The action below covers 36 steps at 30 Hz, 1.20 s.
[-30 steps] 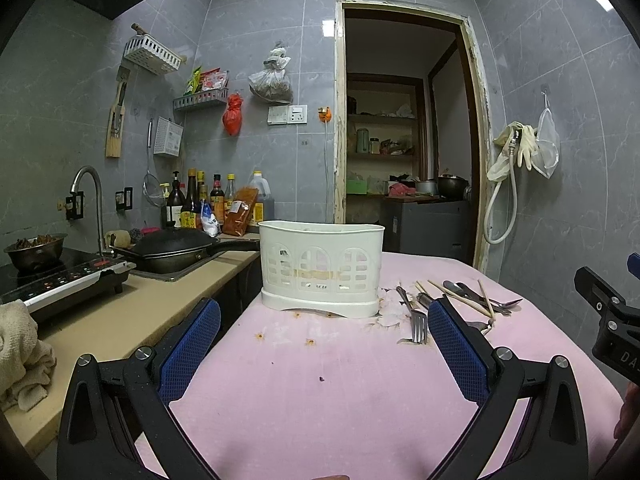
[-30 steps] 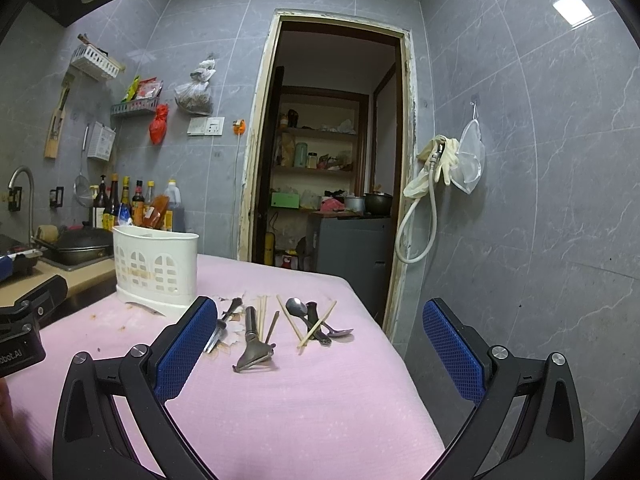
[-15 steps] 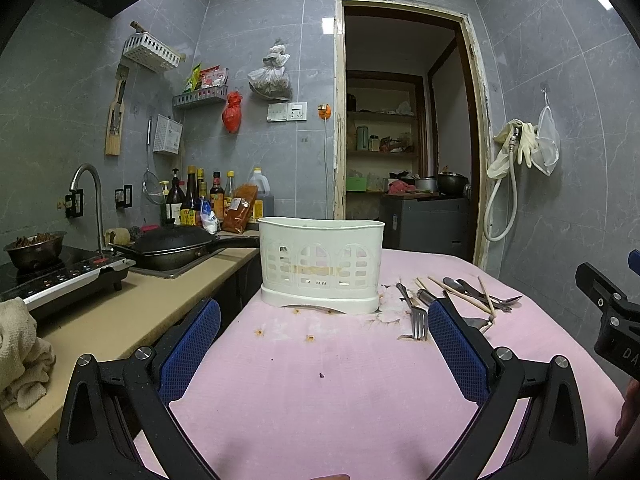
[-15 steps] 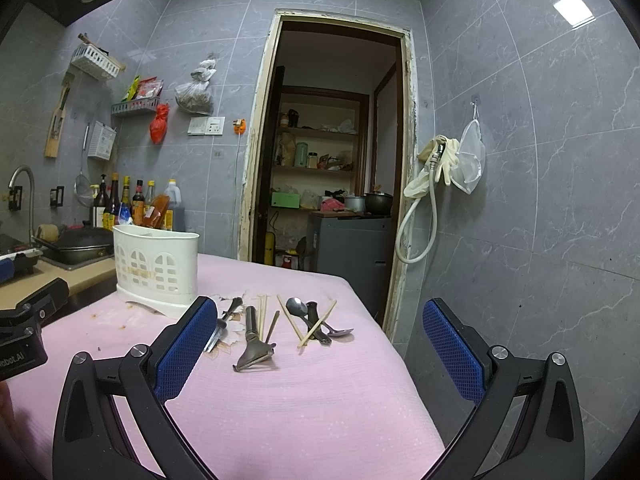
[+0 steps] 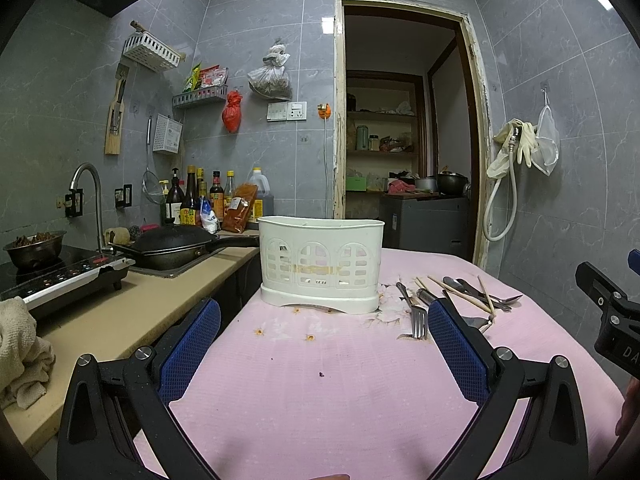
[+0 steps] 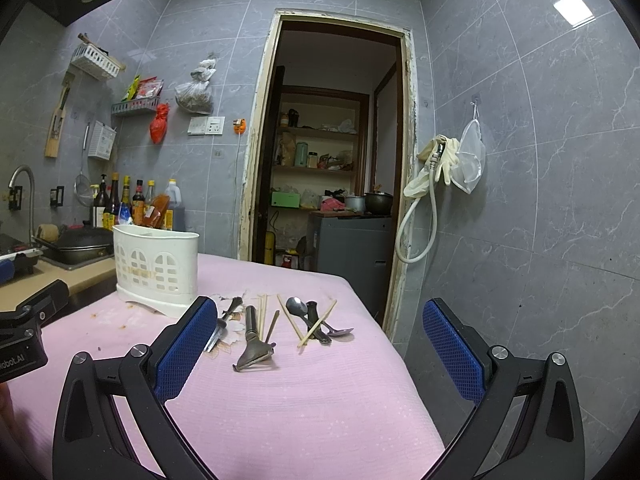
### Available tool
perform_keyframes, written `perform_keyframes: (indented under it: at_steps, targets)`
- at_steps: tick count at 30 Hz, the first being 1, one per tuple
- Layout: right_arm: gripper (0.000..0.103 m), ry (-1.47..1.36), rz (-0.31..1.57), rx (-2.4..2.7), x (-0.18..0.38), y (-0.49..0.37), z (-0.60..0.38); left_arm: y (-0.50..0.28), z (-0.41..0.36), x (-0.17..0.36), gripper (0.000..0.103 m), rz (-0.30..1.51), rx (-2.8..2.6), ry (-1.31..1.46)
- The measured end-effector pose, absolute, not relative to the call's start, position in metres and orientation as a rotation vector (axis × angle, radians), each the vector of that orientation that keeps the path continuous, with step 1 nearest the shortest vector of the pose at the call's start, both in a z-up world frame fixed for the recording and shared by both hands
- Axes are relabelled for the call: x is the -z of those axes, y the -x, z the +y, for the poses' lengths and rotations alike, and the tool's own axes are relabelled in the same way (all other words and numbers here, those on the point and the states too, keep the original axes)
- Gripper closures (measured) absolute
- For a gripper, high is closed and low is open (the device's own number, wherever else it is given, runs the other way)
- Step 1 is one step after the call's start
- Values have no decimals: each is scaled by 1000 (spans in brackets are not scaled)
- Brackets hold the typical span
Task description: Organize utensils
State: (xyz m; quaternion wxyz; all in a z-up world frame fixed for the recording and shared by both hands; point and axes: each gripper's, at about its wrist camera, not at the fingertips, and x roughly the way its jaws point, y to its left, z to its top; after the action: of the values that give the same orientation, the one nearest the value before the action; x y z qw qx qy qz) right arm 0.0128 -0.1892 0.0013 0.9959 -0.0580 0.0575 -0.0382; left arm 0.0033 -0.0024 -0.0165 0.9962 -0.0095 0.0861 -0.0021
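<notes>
Pink cloth (image 6: 320,400) carries a fork (image 5: 414,312), lengthwise, tines toward the camera, beside an upright white caddy (image 5: 320,264). Left gripper (image 5: 324,344) and right gripper (image 6: 320,344) hover spread, empty.

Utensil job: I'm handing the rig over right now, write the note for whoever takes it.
Left tool: open, empty, held over the pink table facing the white caddy.
Right tool: open, empty, facing the loose utensils.
Caddy stands upright at the table's far left, near the counter; nothing shows above its rim.
To its right on the cloth: fork, flat scraper-like tool, spoons with chopsticks crossed over them, more chopsticks beside the scraper.
Done: nothing visibly sorted yet.
Left: pick up every piece and stand it in the caddy.
</notes>
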Motion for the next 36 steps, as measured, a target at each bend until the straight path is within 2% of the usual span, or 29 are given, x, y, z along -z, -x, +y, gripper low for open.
perform_keyframes:
  at_steps: [29,36]
  targets:
    - [0,115,119,76,-7,-11,-189,-5,-4,19,1,182,6,19]
    - [0,113,124,74,12,-17,-188,-5,-4,21,1,182,7,18]
